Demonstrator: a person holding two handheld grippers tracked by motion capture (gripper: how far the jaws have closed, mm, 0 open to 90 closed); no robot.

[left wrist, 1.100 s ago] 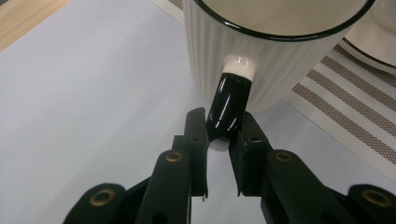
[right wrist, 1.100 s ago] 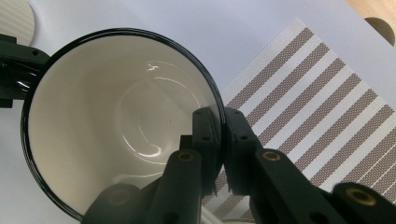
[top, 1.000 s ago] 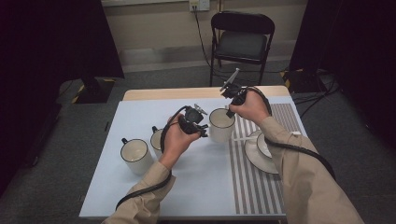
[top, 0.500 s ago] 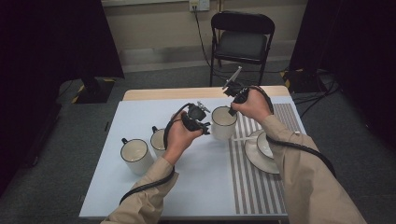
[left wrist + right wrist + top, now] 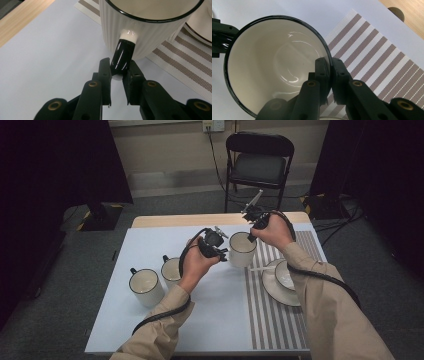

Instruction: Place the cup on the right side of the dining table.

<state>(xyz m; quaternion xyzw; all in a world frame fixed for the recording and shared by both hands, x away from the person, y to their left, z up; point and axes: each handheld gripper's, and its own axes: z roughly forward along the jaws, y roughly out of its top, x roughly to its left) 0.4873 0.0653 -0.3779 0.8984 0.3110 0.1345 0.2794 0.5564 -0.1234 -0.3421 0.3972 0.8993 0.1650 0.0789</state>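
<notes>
mug (image 5: 242, 249) plain ribbed white, black rim, unlabelled.

No writing to read anywhere here: no labels, brands, numbers or signs on anything in sight.
</notes>
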